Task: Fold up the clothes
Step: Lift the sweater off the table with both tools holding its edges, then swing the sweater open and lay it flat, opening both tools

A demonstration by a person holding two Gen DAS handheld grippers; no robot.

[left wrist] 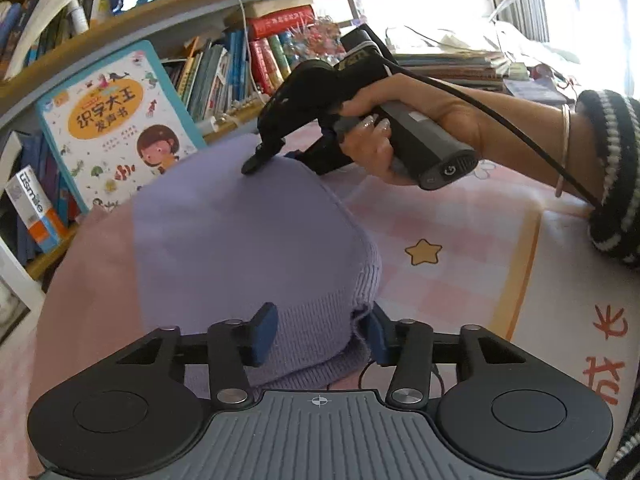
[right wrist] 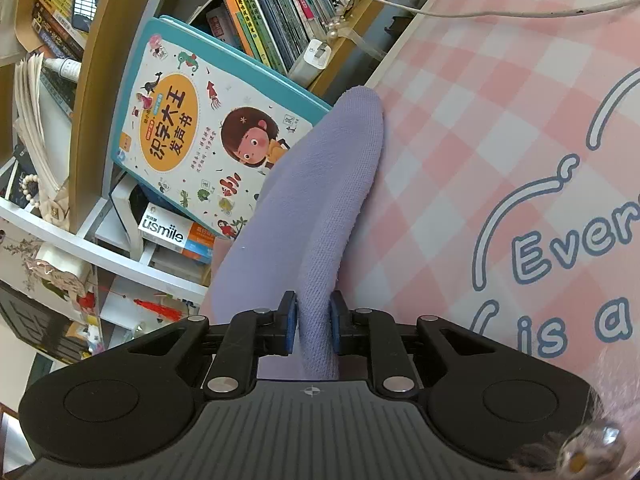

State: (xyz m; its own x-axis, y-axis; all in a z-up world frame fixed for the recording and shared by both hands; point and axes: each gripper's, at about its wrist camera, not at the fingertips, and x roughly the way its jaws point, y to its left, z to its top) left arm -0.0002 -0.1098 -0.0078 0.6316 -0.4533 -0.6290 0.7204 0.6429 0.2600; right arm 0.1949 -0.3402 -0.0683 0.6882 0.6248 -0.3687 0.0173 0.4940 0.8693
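A lilac knit garment [left wrist: 240,232] lies folded on the pink checked table cover [left wrist: 460,232]. My left gripper [left wrist: 320,338] stands open around the garment's near ribbed edge, one blue pad [left wrist: 264,332] on top of the cloth, the other at its right side. My right gripper [right wrist: 313,326] is shut on a thick fold of the same garment [right wrist: 320,200]. It also shows in the left wrist view [left wrist: 272,152] at the garment's far edge, held by a hand.
A children's book [left wrist: 116,120] leans against a bookshelf [left wrist: 160,28] just behind the garment; it also shows in the right wrist view [right wrist: 200,140]. A usmile box [right wrist: 176,236] lies below it. A white cable [right wrist: 480,12] crosses the cover. Stacked books [left wrist: 452,68] sit by the window.
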